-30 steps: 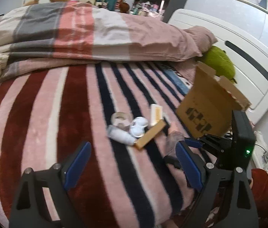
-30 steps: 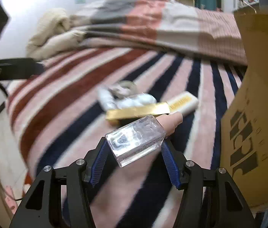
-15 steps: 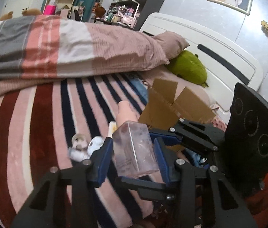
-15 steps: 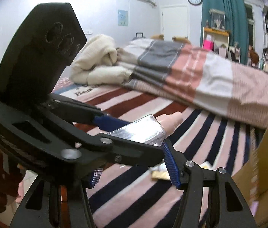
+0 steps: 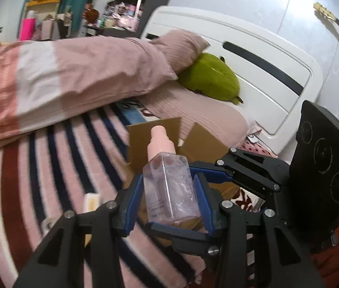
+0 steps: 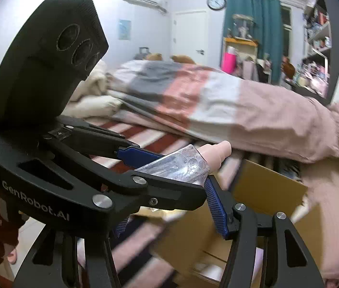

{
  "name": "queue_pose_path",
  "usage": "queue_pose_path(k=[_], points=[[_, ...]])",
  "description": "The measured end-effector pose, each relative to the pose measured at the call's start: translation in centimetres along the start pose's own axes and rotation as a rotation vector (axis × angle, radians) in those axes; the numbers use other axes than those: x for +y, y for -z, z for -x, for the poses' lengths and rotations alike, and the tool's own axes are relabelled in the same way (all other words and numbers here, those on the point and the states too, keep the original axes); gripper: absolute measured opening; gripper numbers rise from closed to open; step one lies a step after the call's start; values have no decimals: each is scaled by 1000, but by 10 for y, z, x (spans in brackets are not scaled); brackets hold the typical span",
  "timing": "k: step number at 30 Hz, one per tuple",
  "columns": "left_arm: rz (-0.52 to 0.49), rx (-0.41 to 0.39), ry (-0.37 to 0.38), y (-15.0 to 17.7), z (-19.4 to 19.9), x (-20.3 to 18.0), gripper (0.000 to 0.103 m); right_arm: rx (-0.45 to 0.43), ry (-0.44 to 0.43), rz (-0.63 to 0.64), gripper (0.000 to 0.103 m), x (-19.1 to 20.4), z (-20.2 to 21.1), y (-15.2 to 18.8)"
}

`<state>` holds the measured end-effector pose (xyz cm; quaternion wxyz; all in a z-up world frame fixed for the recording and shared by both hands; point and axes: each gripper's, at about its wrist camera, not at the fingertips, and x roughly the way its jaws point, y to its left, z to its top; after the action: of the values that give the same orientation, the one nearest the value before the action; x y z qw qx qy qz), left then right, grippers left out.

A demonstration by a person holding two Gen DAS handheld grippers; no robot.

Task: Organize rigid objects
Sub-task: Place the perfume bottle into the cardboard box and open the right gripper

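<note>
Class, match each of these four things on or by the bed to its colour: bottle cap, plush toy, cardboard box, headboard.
Things:
1. bottle cap
2. plush toy
3. cardboard box
4. headboard

Colours:
a. white
b. brown
c. pale pink
d. green

Pairs: 1-c, 2-d, 3-b, 4-a

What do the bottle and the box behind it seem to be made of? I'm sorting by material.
The bottle: clear body, probably hard plastic, though glass cannot be ruled out; it is see-through, glossy, with sharp square edges. Its cap looks like matte pink plastic, opaque and smooth. The box: brown cardboard, dull and unprinted on the flaps, with thin folded edges.
</note>
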<state>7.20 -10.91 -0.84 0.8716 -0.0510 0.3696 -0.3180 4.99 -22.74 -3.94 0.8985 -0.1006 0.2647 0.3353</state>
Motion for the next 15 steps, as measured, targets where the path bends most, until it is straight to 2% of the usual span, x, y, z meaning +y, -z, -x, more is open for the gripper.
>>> queue_pose_path(k=[7, 15], points=[[-25, 90, 48, -20, -59, -27, 39, 92, 76, -50, 53, -47, 7, 19], [-34, 154, 50, -29, -94, -39, 41, 178, 96, -116, 55, -76, 5, 29]])
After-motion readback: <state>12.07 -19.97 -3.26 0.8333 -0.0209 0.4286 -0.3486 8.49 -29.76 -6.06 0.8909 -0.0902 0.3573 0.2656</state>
